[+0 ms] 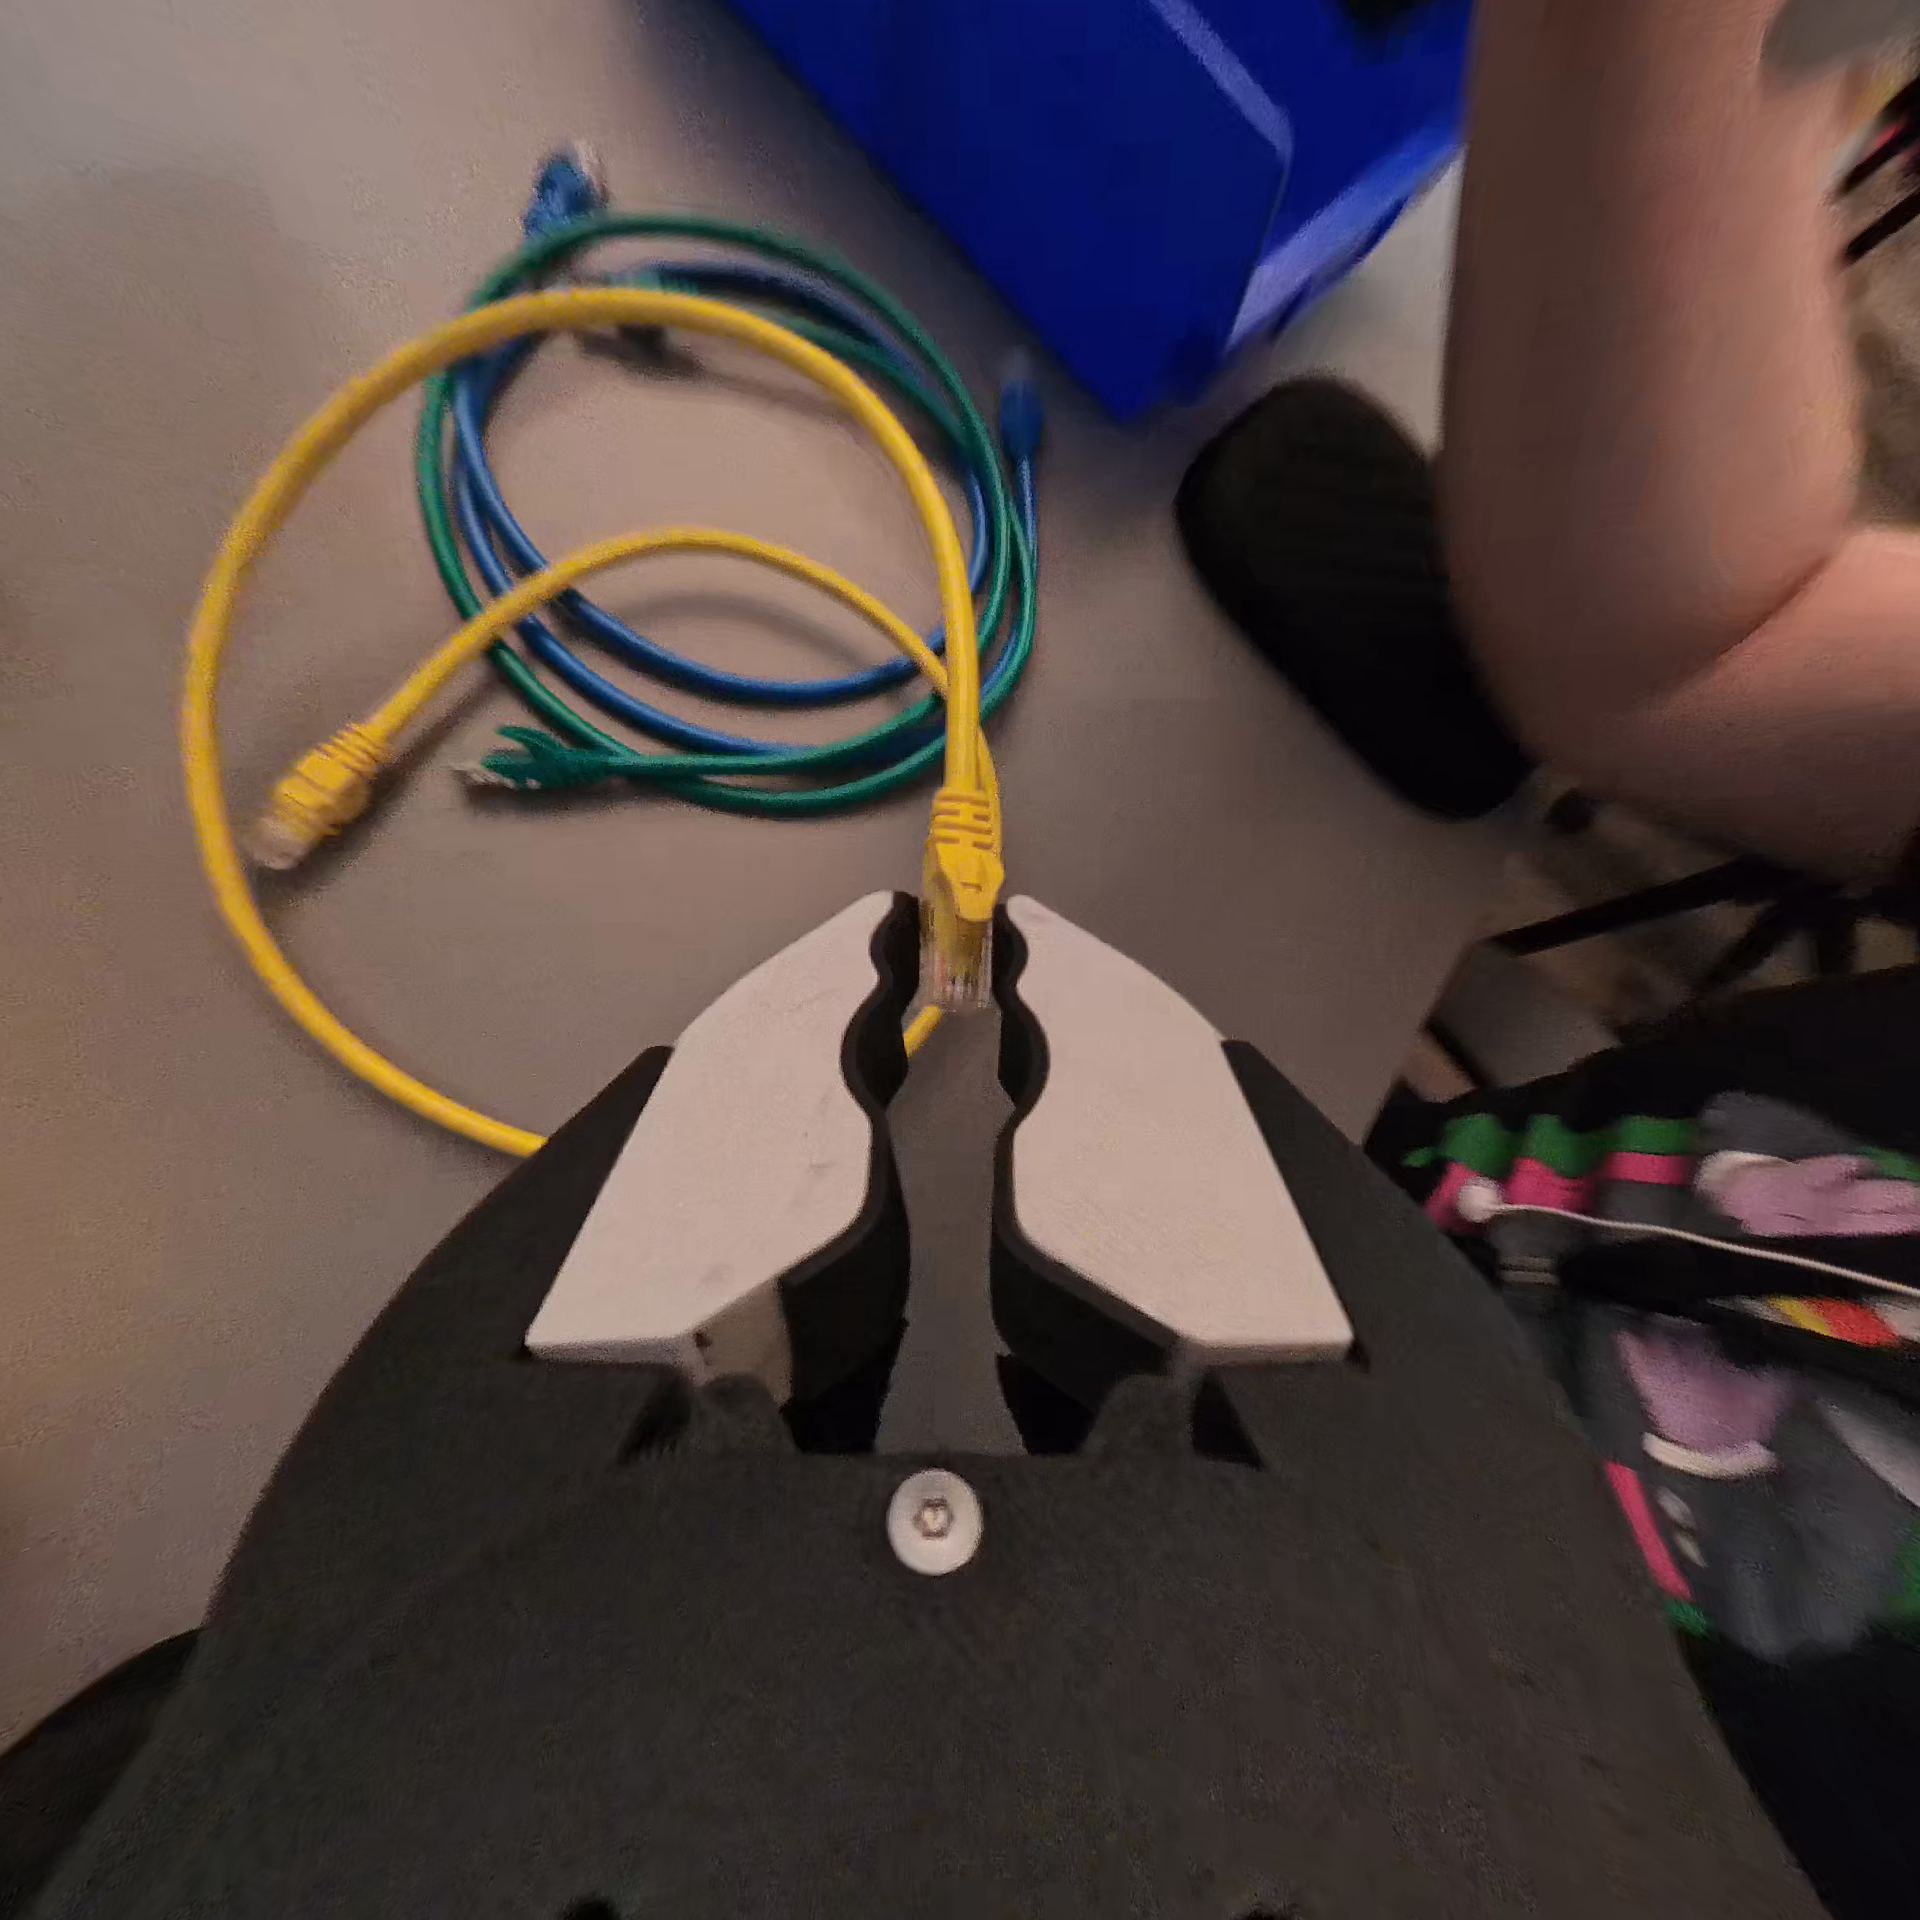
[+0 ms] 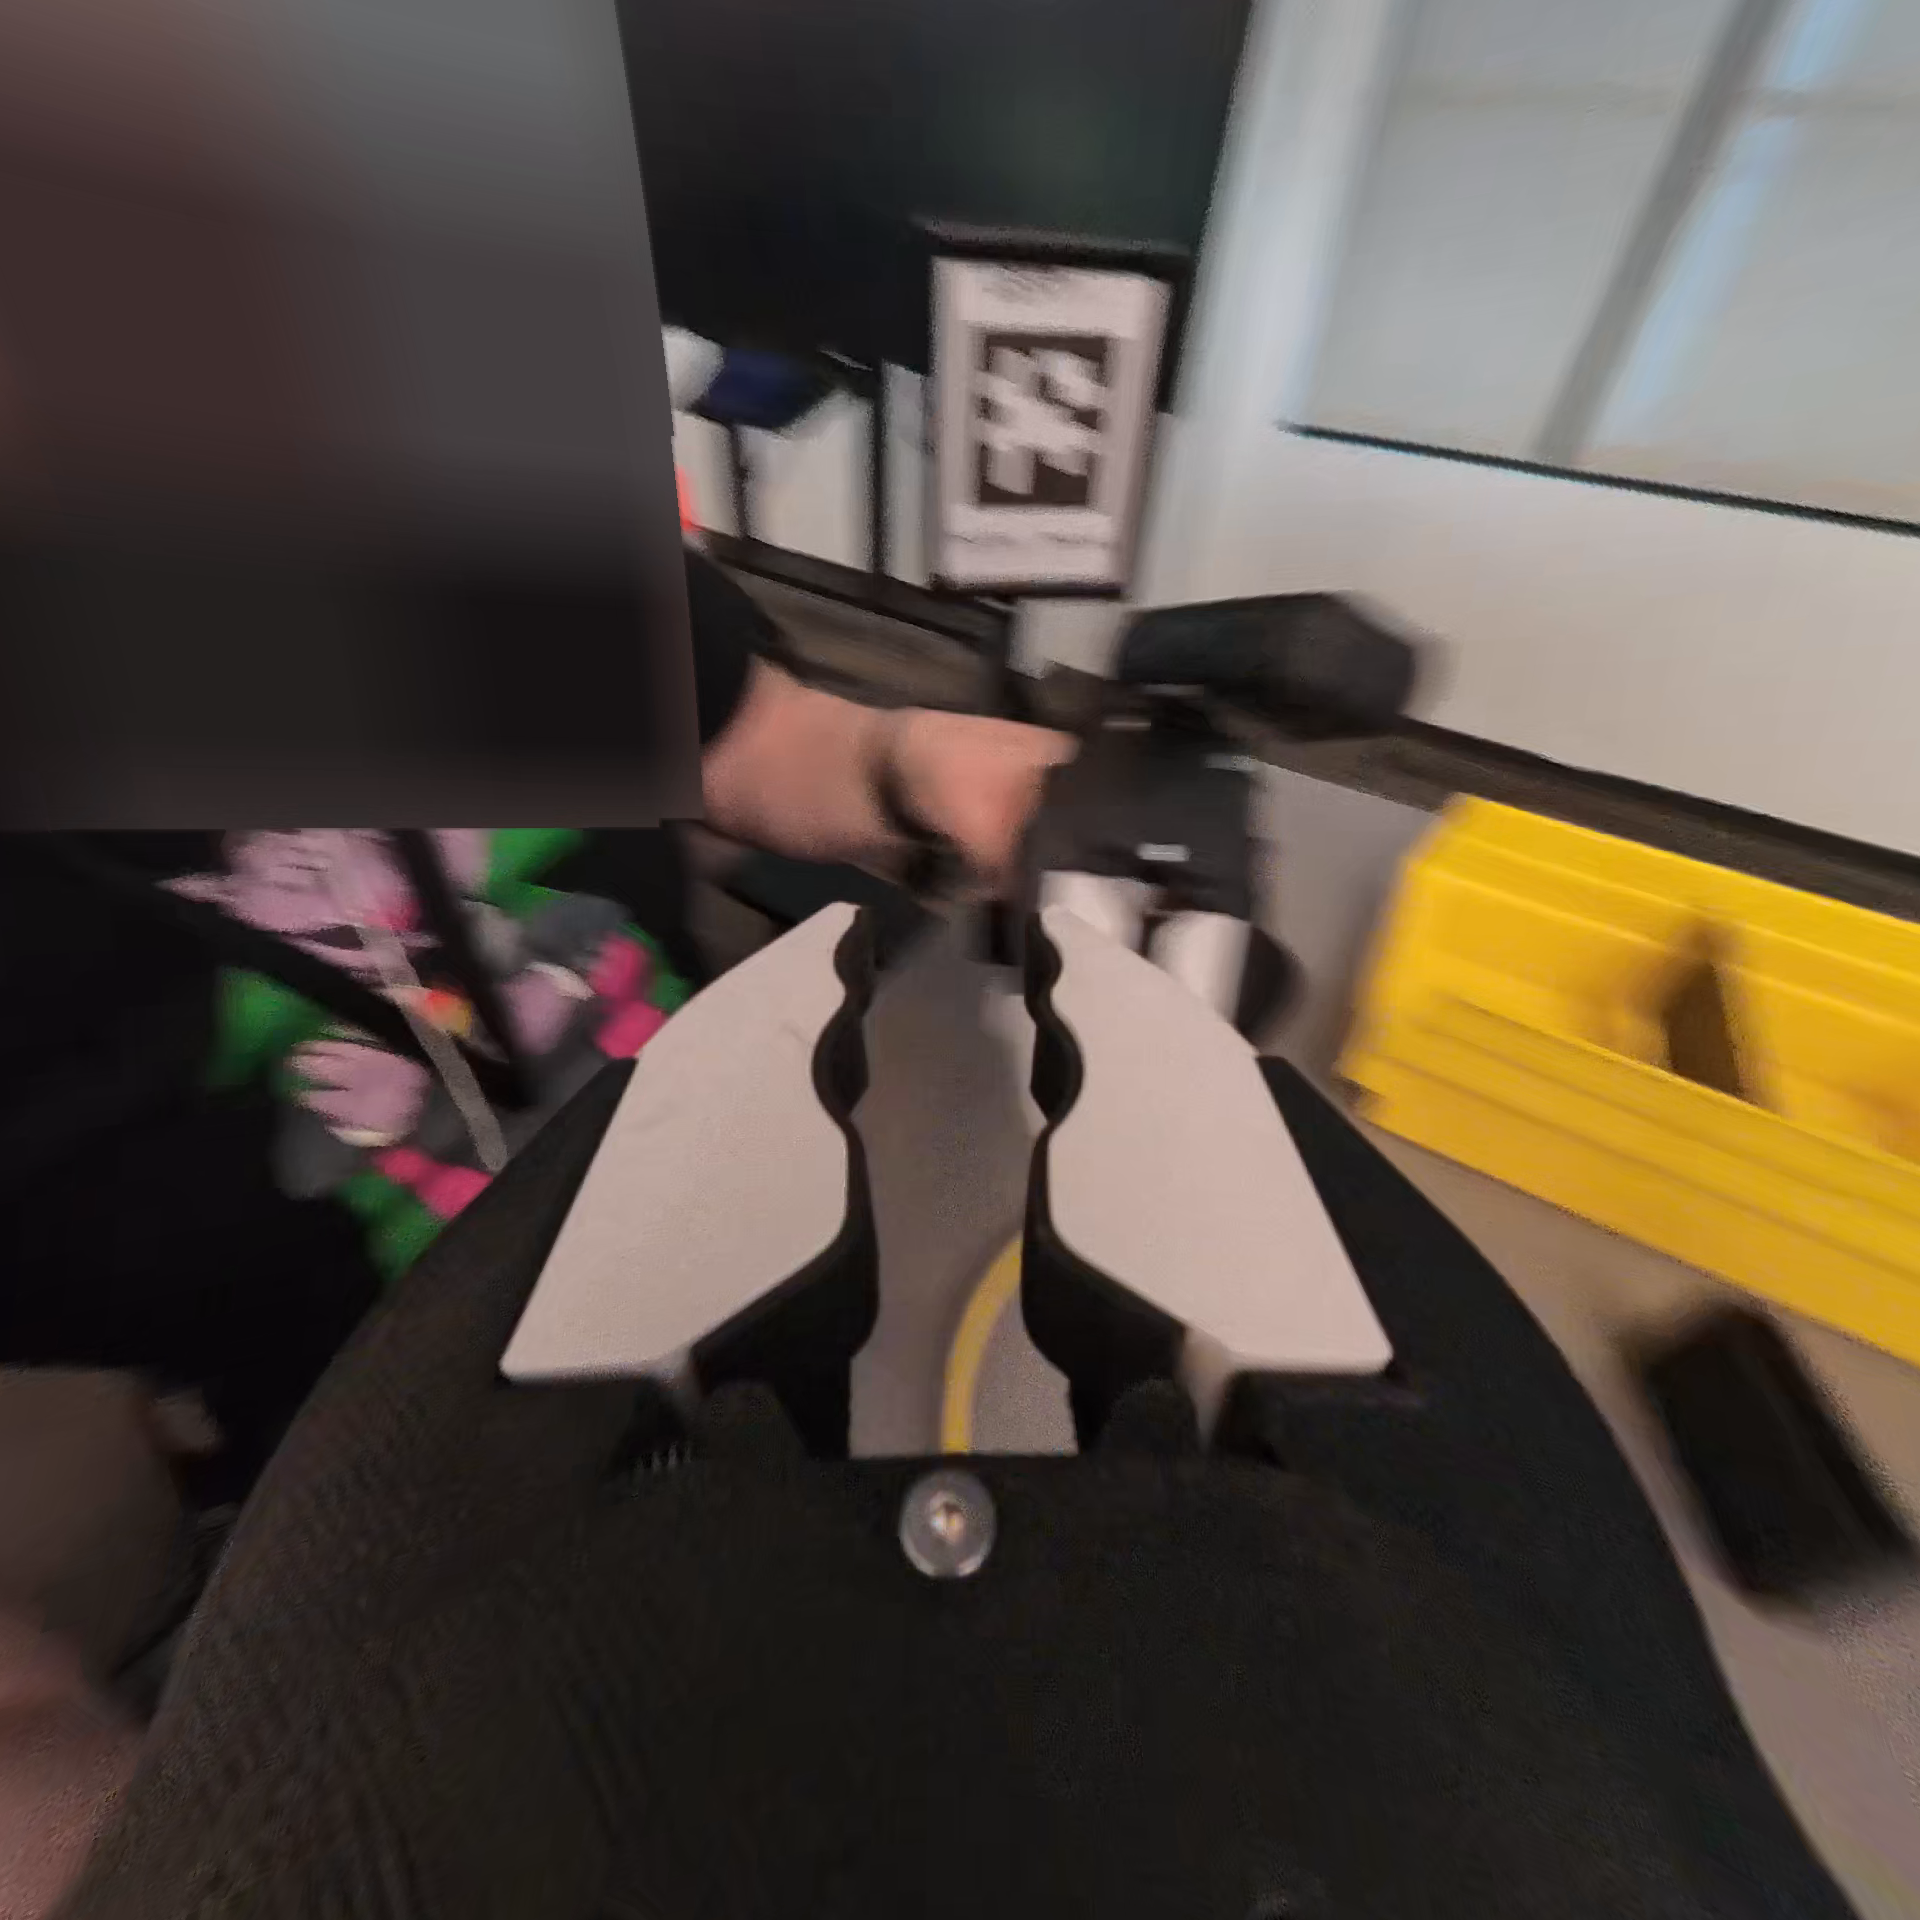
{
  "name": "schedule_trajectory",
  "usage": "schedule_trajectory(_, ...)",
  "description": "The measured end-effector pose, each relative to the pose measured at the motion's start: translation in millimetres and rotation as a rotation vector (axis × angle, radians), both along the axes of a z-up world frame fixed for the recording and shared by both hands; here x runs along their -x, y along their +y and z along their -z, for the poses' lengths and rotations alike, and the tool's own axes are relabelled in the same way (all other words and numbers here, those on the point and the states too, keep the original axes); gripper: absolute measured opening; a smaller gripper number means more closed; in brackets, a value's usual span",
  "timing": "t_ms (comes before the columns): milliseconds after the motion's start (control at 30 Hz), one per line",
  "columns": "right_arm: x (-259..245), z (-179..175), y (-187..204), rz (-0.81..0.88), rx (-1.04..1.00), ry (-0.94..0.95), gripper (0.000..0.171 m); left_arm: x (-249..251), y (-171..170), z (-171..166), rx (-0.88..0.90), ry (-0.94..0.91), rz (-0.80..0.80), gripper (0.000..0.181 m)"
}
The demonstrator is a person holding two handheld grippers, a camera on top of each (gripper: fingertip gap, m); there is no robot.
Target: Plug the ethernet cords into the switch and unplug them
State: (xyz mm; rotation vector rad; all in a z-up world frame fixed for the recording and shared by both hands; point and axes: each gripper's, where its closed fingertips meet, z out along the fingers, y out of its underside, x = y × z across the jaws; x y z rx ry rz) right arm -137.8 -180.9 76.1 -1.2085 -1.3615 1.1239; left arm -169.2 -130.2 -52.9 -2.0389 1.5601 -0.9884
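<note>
My left gripper (image 1: 956, 920) is shut on a plug (image 1: 961, 951) of the yellow ethernet cord (image 1: 582, 307), held just above the grey table (image 1: 125, 416). The cord loops left to its other plug (image 1: 312, 795), which lies free. A green cord (image 1: 727, 795) and a blue cord (image 1: 727, 686) lie coiled behind it. My right gripper (image 2: 951, 935) is open and empty, raised and pointing at a hand (image 2: 914, 790) holding the other gripper (image 2: 1143, 821). A bit of yellow cord (image 2: 971, 1351) shows below its fingers. A blurred black box (image 2: 1766, 1455) lies at the right; I cannot tell whether it is the switch.
A blue bin (image 1: 1091, 187) stands behind the cords. A yellow bin (image 2: 1662, 1060) stands at the table's right. A black chair armrest (image 1: 1340, 592) and a person's arm (image 1: 1621, 416) are at the right in the left wrist view. A framed marker (image 2: 1044, 426) stands by the wall. About 15 cm separates my left fingertips from my right.
</note>
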Motion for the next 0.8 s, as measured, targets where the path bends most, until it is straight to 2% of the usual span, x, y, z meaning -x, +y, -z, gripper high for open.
schedule_trajectory(67,16.4,7.9,-19.8,-0.179,0.076,0.005,0.030,6.6,23.6,-27.3,0.015,-0.086,-0.045,0.012)
schedule_trajectory(133,36.4,34.7,-17.1,-0.224,0.121,-0.077,0.031,15.7,40.0,-49.7,0.039,-0.157,-0.073,0.012)
schedule_trajectory(233,64.4,82.4,13.1,-0.139,0.191,-0.231,0.031,27.7,51.7,-76.5,0.059,-0.260,-0.096,0.011)
schedule_trajectory(333,87.2,97.0,47.6,-0.032,0.373,-0.175,0.035,36.9,56.4,-87.2,0.051,-0.297,-0.122,0.012)
schedule_trajectory(400,100.5,95.9,69.9,0.039,0.474,-0.083,0.042,39.5,54.2,-88.9,0.043,-0.299,-0.118,0.012)
schedule_trajectory(467,104.8,84.2,90.1,0.104,0.534,0.089,0.044,41.0,48.4,-91.1,0.044,-0.303,-0.099,0.011)
schedule_trajectory(567,87.9,55.0,100.2,0.096,0.511,0.381,0.045,43.9,40.7,-94.7,0.027,-0.305,-0.081,0.011)
schedule_trajectory(700,69.5,36.7,87.9,0.040,0.401,0.422,0.040,46.1,31.6,-93.9,0.012,-0.292,-0.060,0.011)
schedule_trajectory(800,68.3,34.7,81.4,0.004,0.403,0.392,0.026,45.1,27.3,-94.0,0.014,-0.293,-0.046,0.011)
